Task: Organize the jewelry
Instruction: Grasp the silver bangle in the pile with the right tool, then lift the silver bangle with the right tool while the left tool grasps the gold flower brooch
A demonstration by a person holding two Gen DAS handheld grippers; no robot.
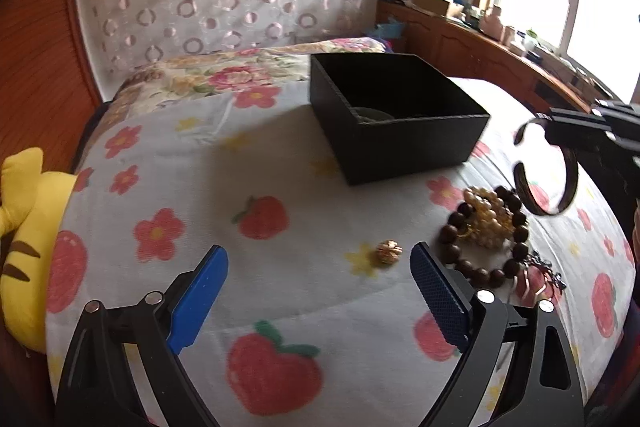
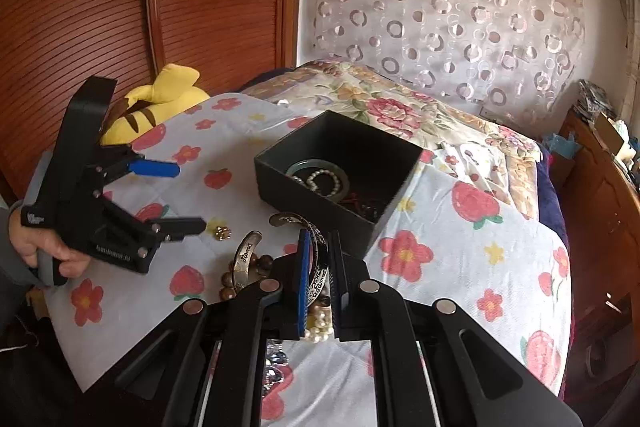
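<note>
Box at the back of the bed, loose jewelry up front.
I've got the box (image 2: 340, 179) sitting on the bed (image 2: 460, 267), bangles and chains inside it; nearer me the bead bracelet (image 1: 486, 239) circles the pearls (image 1: 486, 215), the small charm (image 1: 388, 253) just left, the plush toy (image 1: 24, 239) at the bed's far left edge.

Matt black box (image 1: 400, 131), glossy wooden bead bracelet (image 1: 486, 233), shiny metal cuff (image 2: 316, 259), soft printed cloth sheet (image 1: 280, 155)
</note>
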